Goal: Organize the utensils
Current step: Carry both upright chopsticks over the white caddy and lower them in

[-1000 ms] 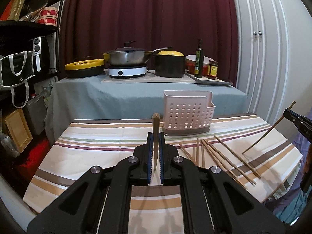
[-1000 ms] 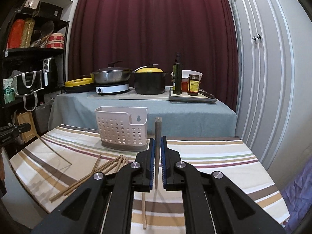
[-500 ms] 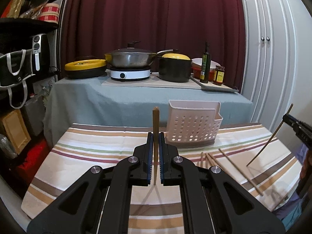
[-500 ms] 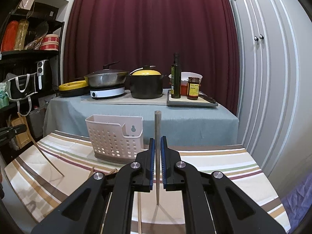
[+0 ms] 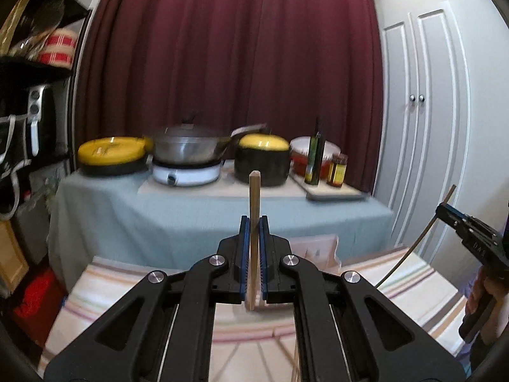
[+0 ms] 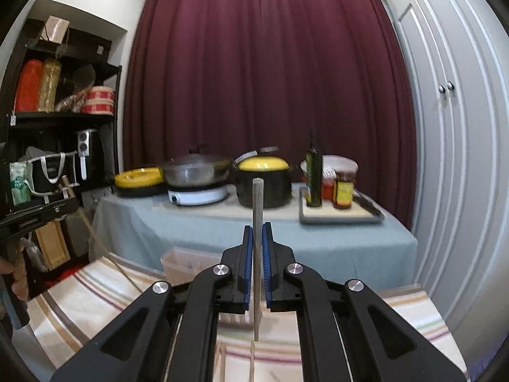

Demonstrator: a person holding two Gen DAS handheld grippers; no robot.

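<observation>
Only thing I can sort of read is "DAS" in pale letters on the black body of the right tool (image 5: pixel 445 211), seen from the left wrist view. Labels on the bottle (image 6: pixel 313 178) and jar (image 6: pixel 343 191) are too blurry.

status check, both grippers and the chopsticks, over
Left gripper shut on a chopstick, upright. Right gripper shut on another chopstick. White utensil basket ahead, below both. Nothing in the way.
</observation>
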